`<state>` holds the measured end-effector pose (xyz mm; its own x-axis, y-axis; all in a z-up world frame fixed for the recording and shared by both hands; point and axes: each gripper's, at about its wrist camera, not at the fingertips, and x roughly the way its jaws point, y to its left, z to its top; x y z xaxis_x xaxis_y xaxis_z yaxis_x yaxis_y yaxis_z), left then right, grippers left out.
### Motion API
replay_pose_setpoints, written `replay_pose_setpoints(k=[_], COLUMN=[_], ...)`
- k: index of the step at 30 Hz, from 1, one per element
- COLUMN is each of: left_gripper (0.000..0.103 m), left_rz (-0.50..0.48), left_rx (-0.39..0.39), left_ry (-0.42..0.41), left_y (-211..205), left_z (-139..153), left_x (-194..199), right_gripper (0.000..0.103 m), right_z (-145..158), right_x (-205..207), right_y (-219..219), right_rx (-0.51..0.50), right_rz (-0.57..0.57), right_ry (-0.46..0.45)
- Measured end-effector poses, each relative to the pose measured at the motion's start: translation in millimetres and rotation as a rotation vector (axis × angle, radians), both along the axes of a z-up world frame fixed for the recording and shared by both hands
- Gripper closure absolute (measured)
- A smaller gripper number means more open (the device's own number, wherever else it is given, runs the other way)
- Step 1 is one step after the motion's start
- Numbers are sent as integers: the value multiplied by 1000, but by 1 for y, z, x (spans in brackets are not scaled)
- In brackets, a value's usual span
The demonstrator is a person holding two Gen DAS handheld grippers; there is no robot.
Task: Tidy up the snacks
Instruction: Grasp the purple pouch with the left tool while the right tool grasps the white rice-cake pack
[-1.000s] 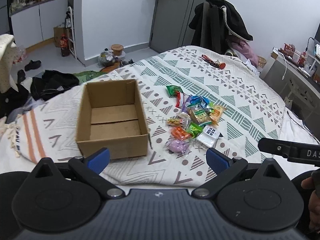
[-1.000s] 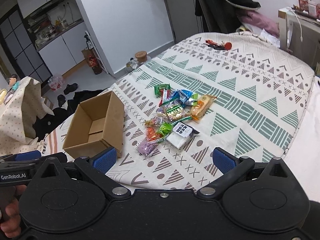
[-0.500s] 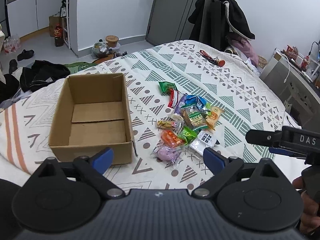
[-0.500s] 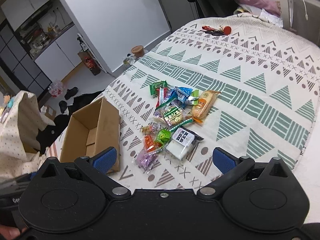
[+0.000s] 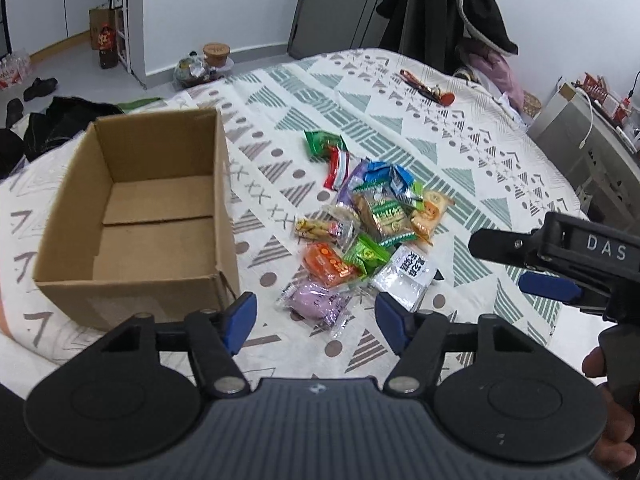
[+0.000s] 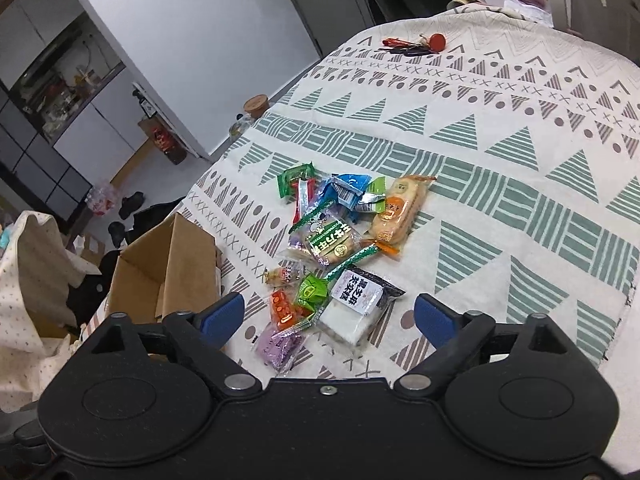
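Since the earlier frames both grippers have come closer to the snack pile, and the left gripper (image 5: 316, 320) has narrowed its gap. Its blue-padded fingers (image 5: 241, 316) now stand partly open and empty, just above the purple wrapped snack (image 5: 316, 306) at the pile's near edge. The right gripper (image 6: 326, 318) has its jaws spread wide and holds nothing, hovering over the white packet with a black label (image 6: 354, 308). The heap of small bright wrapped snacks (image 5: 372, 224) lies loose on the cream bedspread with green and grey triangles (image 5: 460, 152), just beside the open brown cardboard box (image 5: 140, 216), which sits empty to the pile's left. A hand (image 5: 612, 412) grips the right tool's handle in the left view.
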<state>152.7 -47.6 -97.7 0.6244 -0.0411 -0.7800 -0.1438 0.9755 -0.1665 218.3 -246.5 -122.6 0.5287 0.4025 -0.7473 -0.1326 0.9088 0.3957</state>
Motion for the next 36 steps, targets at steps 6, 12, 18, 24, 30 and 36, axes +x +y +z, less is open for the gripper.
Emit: replay_pose_setpoints(k=[6, 12, 18, 24, 30, 36], left_gripper=[43, 45, 45, 45, 44, 42], left_rz=[-17, -32, -56, -61, -67, -77], left_rx=[1, 12, 32, 72, 118, 99], left_ry=[32, 74, 133, 159, 156, 178], left_y=[-9, -15, -19, -24, -28, -30], left_z=[-20, -44, -68, -87, -97, -104], left_x=[18, 36, 49, 61, 69, 71], right_gripper=[25, 28, 30, 30, 30, 31], right_z=[-16, -31, -48, -64, -78, -90], right_x=[13, 21, 32, 40, 50, 61], right_y=[-1, -3, -8, -9, -3, 6], right_rx=[20, 44, 68, 80, 74, 69], right_rz=[-16, -29, -53, -59, -63, -65], right_ry=[59, 108, 172, 221, 263, 297])
